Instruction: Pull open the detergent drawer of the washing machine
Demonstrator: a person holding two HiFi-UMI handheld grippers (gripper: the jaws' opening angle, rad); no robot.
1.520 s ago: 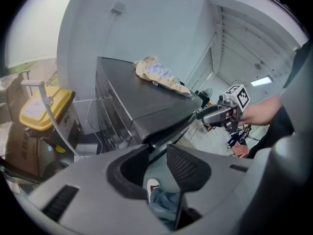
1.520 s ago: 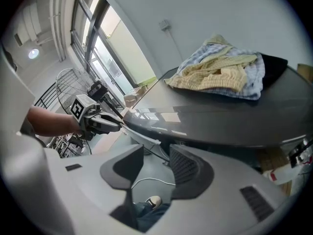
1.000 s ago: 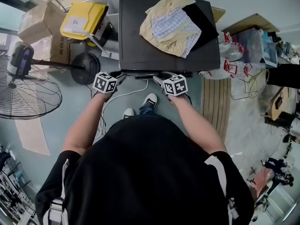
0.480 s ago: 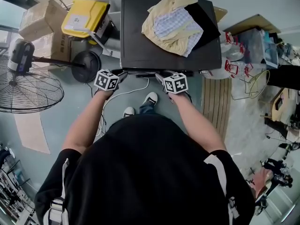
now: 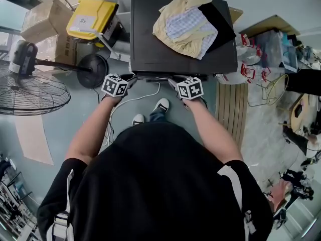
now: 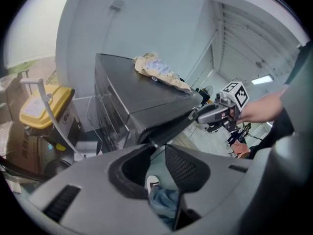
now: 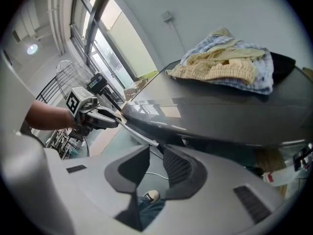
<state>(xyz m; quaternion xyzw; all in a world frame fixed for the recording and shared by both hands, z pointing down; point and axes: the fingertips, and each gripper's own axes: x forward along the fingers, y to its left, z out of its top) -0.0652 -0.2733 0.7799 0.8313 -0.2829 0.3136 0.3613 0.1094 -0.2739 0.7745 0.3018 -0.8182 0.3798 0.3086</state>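
1. One washing machine (image 5: 150, 44) fills the upper middle of the head view with its dark top. One heap of clothes (image 5: 188, 21) lies on the top's upper right part.
2. There are two grippers. The left gripper (image 5: 129, 79) is at the machine's lower left corner, and the right gripper (image 5: 174, 82) is at the middle of its lower edge.
3. The detergent drawer (image 7: 139, 131) sits in that front edge between the two tips. It shows only as a pale strip in the right gripper view.
4. The left jaws stand narrowly apart with the front edge at their tips. The right jaws are closing to a narrow gap with the strip's end between them, not yet pressed.
5. Open floor (image 5: 80, 102) runs from the front edge to two shoes (image 5: 160, 106), crossed by one white cable (image 5: 130, 103).
6. One fan (image 5: 30, 92) is at middle left, with one yellow bin (image 5: 90, 18) and two cardboard boxes (image 5: 42, 19) at upper left. One slatted board (image 5: 231, 112) is at right. All stand off to the sides.
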